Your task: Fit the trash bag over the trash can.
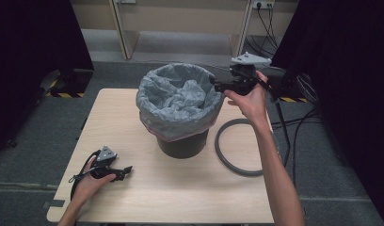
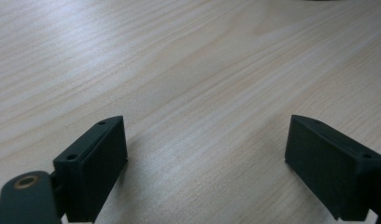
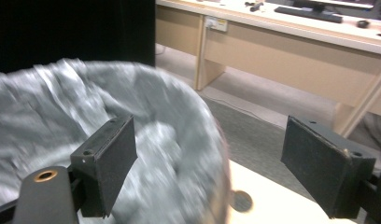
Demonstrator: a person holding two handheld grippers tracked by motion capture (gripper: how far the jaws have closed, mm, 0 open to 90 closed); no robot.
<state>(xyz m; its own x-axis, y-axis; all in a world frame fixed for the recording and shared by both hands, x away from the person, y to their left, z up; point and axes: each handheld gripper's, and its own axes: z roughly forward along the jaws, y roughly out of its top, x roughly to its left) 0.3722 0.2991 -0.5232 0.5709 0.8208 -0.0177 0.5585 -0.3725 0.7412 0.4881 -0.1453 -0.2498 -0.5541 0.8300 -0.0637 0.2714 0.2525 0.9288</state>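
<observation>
Right gripper (image 1: 217, 84) wide open, empty, beside grey bin liner (image 1: 178, 101), left gripper (image 1: 126, 172) open on table (image 1: 180, 188)

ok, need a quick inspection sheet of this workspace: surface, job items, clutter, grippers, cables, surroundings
Surface: light wooden table.
Job's things: dark bin lined with a grey bag folded over its rim; grey ring flat on the table to its right.
Clutter: nothing seen.
Grippers: left gripper open, low over the table; right gripper open at the bin's rim, nothing between the jaws.
Cables: black cables on the floor at right.
Surroundings: grey carpet, black curtains, wooden desk behind.
</observation>
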